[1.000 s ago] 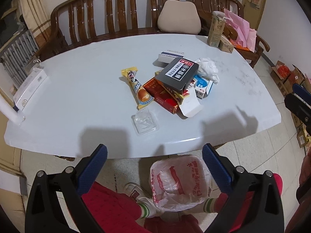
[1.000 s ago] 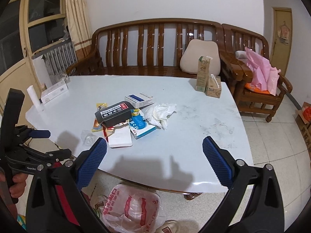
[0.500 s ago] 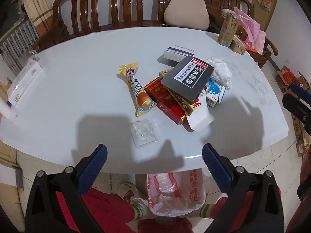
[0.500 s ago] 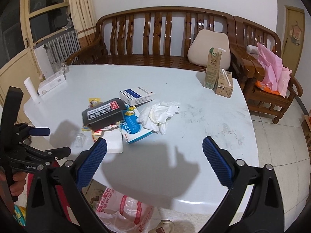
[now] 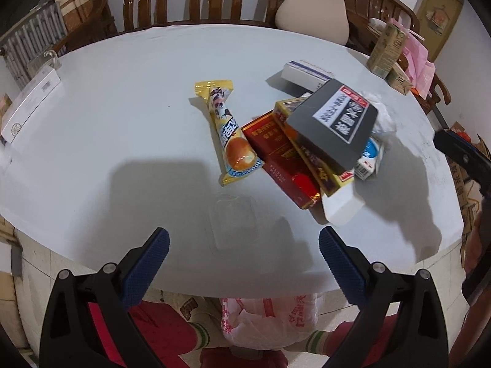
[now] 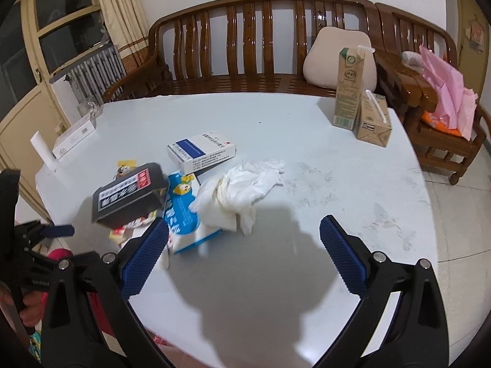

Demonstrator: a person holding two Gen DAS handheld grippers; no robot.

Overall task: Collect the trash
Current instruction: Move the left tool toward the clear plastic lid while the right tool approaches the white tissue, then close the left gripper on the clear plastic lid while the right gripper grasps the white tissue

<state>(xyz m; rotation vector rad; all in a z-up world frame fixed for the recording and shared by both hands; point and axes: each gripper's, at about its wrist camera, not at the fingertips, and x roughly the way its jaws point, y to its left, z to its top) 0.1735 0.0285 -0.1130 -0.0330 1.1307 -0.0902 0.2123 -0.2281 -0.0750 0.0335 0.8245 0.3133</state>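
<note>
Both grippers hover with jaws apart and empty over the pale blue counter (image 5: 101, 128): the left gripper (image 5: 244, 253) above a clear plastic blister tray (image 5: 233, 224), the right gripper (image 6: 244, 245) near crumpled white tissue (image 6: 239, 190), likely first pickups for the red-printed plastic bag (image 5: 267, 322) below.

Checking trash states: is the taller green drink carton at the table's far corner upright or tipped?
Upright. The tall carton stands on its base, straw at top, beside the smaller carton.

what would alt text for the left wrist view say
The open left tool hovers over the near edge of a white table, its blue pads either side of a clear plastic tray. Beyond lies a pile of trash: a yellow snack wrapper, red boxes and a black box. A plastic bag sits below the table edge.
</note>
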